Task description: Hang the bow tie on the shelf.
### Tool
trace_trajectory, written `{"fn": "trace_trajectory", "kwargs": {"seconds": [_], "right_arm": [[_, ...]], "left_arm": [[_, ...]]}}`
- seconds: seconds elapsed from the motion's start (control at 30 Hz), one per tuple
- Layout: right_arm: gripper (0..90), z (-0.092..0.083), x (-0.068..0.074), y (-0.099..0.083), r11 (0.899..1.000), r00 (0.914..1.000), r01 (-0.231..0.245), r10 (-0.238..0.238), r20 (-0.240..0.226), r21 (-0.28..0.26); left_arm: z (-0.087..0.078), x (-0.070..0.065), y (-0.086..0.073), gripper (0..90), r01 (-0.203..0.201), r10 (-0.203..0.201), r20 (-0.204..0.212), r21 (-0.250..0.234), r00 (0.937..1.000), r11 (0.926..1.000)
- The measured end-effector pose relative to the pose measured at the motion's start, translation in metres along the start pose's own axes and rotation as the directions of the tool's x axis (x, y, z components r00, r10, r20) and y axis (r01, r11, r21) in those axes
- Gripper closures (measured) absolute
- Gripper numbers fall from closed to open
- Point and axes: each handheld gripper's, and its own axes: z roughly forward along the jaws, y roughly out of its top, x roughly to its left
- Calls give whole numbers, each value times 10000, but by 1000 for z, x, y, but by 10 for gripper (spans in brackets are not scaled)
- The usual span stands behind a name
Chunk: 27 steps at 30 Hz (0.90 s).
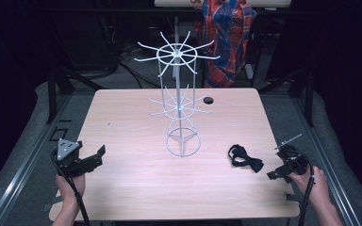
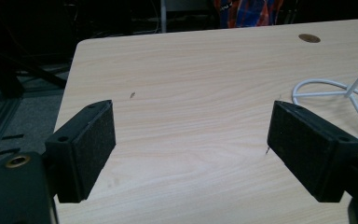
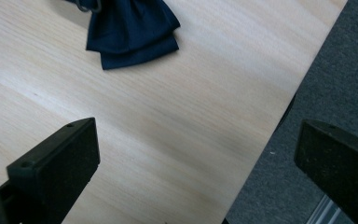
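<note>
Dark bow tie point(image 1: 245, 158) lies flat on the bench point(image 1: 136, 188), long axis running 10-to-4 o'clock. Right hand-held gripper point(image 1: 283, 169), jaws spread and empty, sits just beside it at 4 o'clock, far nearer than the left hand-held gripper point(image 1: 92, 157), also released, well apart at 9 o'clock.

Dim surroundings, evenly lit, slightly soft
</note>
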Motion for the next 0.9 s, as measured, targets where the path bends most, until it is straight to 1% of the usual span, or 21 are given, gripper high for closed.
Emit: {"fn": "trace_trajectory", "kwargs": {"seconds": [0.03,0.07,0.1,0.13,0.17,0.2,0.23,0.27,0.3,0.33,0.37,0.43,0.5,0.57,0.6,0.63,0.7,0.73,0.8,0.83,0.9], "right_arm": [[0,-2,0,2,9998,9998,167,-168,74,99],[0,0,2,2,9999,9999,101,-102,-136,-91],[0,0,2,3,9997,9997,223,-223,-110,-30],[0,0,4,4,9997,9996,210,-211,-202,-86],[0,0,5,4,9997,9998,186,-187,-98,-128],[0,0,5,5,9996,9995,285,-286,-126,-80],[0,1,5,6,9996,9995,253,-255,-185,-131],[0,1,5,7,9995,9996,278,-279,-51,-149],[0,1,5,8,9994,9994,335,-335,-42,-121],[0,2,7,8,9994,9998,191,-193,-77,-297],[0,1,7,10,9992,9994,344,-344,-3,-225],[0,1,8,11,9991,9994,345,-347,-66,-264],[0,0,12,14,9982,9989,459,-459,-9,-385],[0,0,16,15,9972,9993,353,-358,-55,-666],[0,-2,17,17,9970,9983,574,-575,6,-510],[0,-2,18,18,9966,9979,645,-640,112,-504],[0,-1,19,19,9963,9982,600,-598,45,-621],[0,0,21,23,9955,9970,770,-766,96,-552],[0,0,23,25,9952,9969,787,-784,70,-575],[0,2,26,29,9946,9967,805,-809,-30,-652],[0,1,27,32,9939,9958,915,-915,33,-608]], "left_arm": [[0,0,0,155,6,-6,12,5,10000,10000],[0,0,0,155,-13,13,13,27,10000,10000],[0,0,0,155,-6,6,29,38,10000,10000],[0,0,0,155,-29,28,45,60,10000,10000],[0,0,0,155,-46,46,61,64,10000,10000],[0,0,0,155,-18,18,60,34,10000,10000],[-1,0,0,155,-9,9,51,-6,10000,10000],[-1,0,0,155,-12,12,57,-18,10000,10000],[-1,0,0,155,-12,12,57,-18,10000,10000],[-1,1,-1,155,-11,11,60,93,10000,10000],[-1,1,-1,155,7,-7,70,79,10000,10000],[-1,1,-1,155,46,-46,74,1,10000,10000],[-2,1,-1,155,36,-36,109,9,9999,10000],[-2,1,-1,155,32,-32,104,-10,9999,10000],[-2,1,-1,155,42,-41,96,-30,9999,10000],[-2,1,-1,155,37,-37,106,-23,9999,10000],[-1,1,-1,155,31,-31,124,5,9999,10000],[-1,0,-1,155,-2,2,129,54,9999,10000],[-1,0,-1,155,-6,5,134,43,9999,10000],[-1,0,-1,155,-11,11,144,16,9999,10000],[0,0,-1,155,23,-24,162,44,9999,10000]]}}
